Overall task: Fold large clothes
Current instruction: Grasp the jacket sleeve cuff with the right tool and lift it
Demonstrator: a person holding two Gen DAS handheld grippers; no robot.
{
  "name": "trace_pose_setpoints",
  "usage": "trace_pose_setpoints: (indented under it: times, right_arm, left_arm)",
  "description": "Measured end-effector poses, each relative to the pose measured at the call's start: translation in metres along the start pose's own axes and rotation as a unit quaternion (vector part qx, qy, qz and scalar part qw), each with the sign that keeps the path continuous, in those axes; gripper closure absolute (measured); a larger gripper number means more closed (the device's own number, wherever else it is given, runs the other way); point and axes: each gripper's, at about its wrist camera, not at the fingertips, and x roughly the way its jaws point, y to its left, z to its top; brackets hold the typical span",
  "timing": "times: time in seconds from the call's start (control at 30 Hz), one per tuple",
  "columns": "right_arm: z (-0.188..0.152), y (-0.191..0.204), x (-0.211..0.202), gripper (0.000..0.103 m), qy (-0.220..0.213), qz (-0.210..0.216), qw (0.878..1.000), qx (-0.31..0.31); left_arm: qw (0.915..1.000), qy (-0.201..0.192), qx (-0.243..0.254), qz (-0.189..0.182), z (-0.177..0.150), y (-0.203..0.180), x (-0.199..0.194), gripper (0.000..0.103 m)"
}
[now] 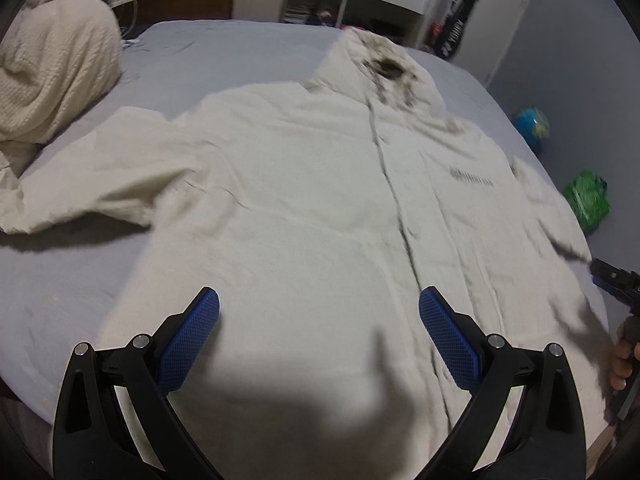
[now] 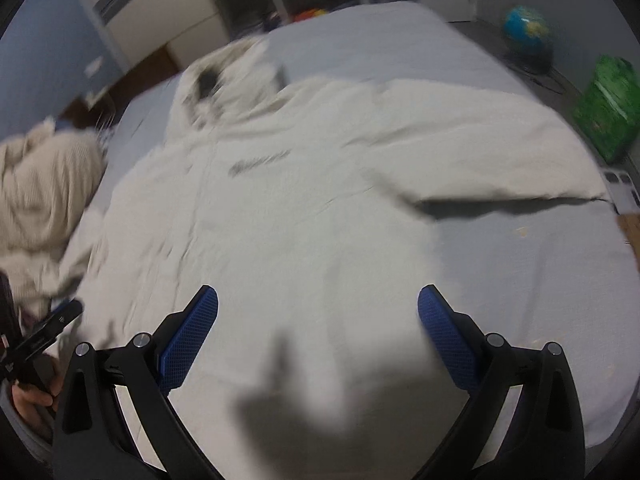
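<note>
Jaws of my left gripper [image 1: 319,312] and right gripper [image 2: 318,312] are gaping wide, gripping nothing, hovering over the cream hooded jacket [image 1: 304,200] lying spread flat across the bed [image 1: 224,52].

Landmark: cream jacket [image 1: 304,200], spread flat on the bed [image 1: 224,48]. Bare sheet lies beyond its collar and below both sleeves; grippers could pass there. Left gripper [image 1: 319,320] and right gripper [image 2: 318,318] both hang with jaws spread wide above the jacket's lower part, nothing between the fingers. Heaped blanket [image 1: 52,60] blocks the bed beside the jacket's left sleeve. Globe [image 2: 526,30] and green bag [image 2: 608,108] stand on the floor past the right sleeve, off the bed.
</note>
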Motion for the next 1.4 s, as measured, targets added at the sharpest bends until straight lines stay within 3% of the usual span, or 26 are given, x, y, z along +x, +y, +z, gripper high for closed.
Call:
trace_pose_setpoints:
  times: [0.23, 0.37, 0.5, 0.57, 0.7, 0.9, 1.07, 1.17, 1.33, 1.4]
  right_arm:
    - [0.029, -0.133, -0.018, 0.009, -0.039, 0.008, 0.988, 0.15]
    - [0.028, -0.21, -0.022, 0.016, -0.064, 0.024, 0.965, 0.254]
    - [0.023, -0.271, -0.017, 0.024, -0.094, 0.05, 0.928, 0.358]
    - [0.02, -0.294, -0.012, 0.026, -0.102, 0.069, 0.911, 0.393]
    - [0.021, -0.311, 0.006, 0.026, -0.101, 0.106, 0.898, 0.416]
    - [0.028, -0.3, 0.042, 0.03, -0.074, 0.129, 0.899, 0.412]
    - [0.041, -0.301, 0.058, 0.031, -0.088, 0.153, 0.882, 0.436]
    - [0.046, -0.315, 0.056, 0.036, -0.127, 0.173, 0.854, 0.473]
    - [0.036, -0.341, 0.055, 0.045, -0.171, 0.163, 0.81, 0.536]
    - [0.038, -0.347, 0.058, 0.053, -0.175, 0.158, 0.803, 0.548]
  left_arm:
    - [0.9988, -0.018, -0.016, 0.042, 0.034, 0.048, -0.014, 0.007]
    - [0.9969, -0.02, -0.021, 0.073, 0.03, 0.069, -0.01, 0.007]
    - [0.9955, 0.013, -0.067, 0.065, 0.022, 0.088, 0.004, 0.007]
    - [0.9952, 0.003, -0.073, 0.066, 0.022, 0.088, 0.001, 0.007]
    - [0.9953, 0.004, -0.056, 0.079, 0.022, 0.081, 0.003, 0.007]
    - [0.9951, 0.007, -0.03, 0.093, 0.021, 0.073, 0.006, 0.007]
    - [0.9947, 0.009, -0.025, 0.099, 0.021, 0.071, 0.007, 0.007]
    - [0.9945, 0.009, -0.025, 0.101, 0.021, 0.07, 0.007, 0.007]
    - [0.9945, 0.009, -0.022, 0.102, 0.022, 0.071, 0.008, 0.007]
    - [0.9944, 0.011, -0.02, 0.103, 0.021, 0.07, 0.009, 0.007]
